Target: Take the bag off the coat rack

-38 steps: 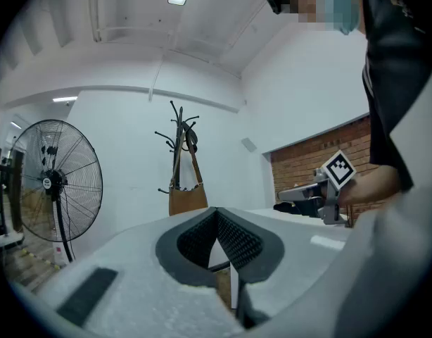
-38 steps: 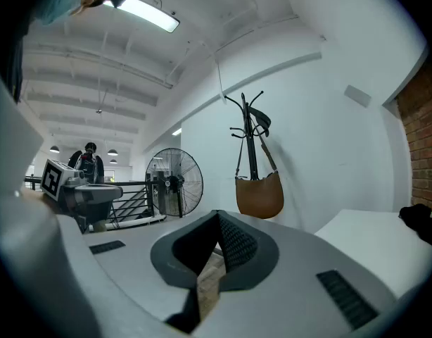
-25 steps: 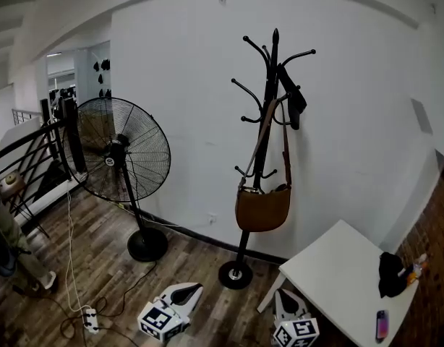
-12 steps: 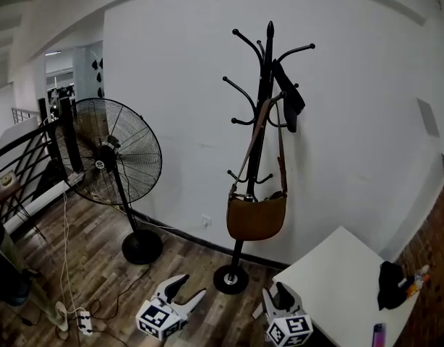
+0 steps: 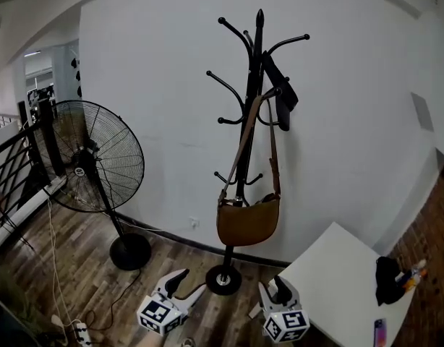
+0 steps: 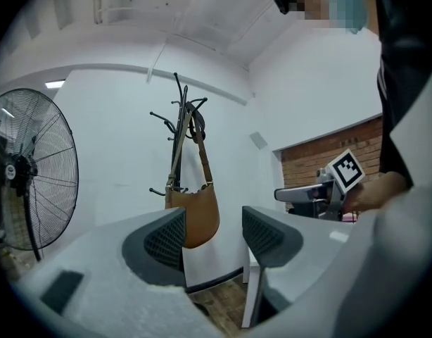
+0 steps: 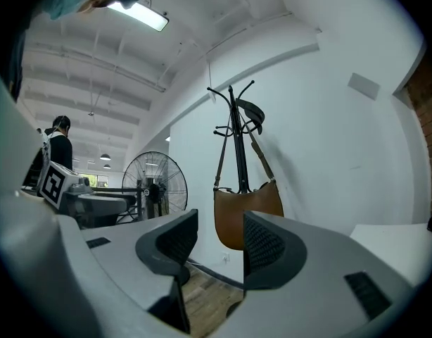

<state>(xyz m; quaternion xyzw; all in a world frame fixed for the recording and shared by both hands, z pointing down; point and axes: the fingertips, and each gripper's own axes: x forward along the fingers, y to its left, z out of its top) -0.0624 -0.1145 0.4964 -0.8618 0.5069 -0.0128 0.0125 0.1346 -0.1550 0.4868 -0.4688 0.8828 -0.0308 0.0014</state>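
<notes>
A brown shoulder bag hangs by its strap from a hook of the black coat rack against the white wall. A dark item hangs near the rack's top. Both grippers sit low in the head view, short of the rack's base. My left gripper is open, and so is my right gripper. Both sets of jaws have just been opening, with nothing between them. The left gripper view shows the bag far beyond the open left gripper. The right gripper view shows the bag beyond the open right gripper.
A large black standing fan is left of the rack, its cable trailing to a power strip. A white table at the right holds a black object and a phone. A black railing runs far left.
Both grippers went from shut to open. The rack and bag have slid left in the head view and look a little nearer; the grippers have advanced toward the rack.
</notes>
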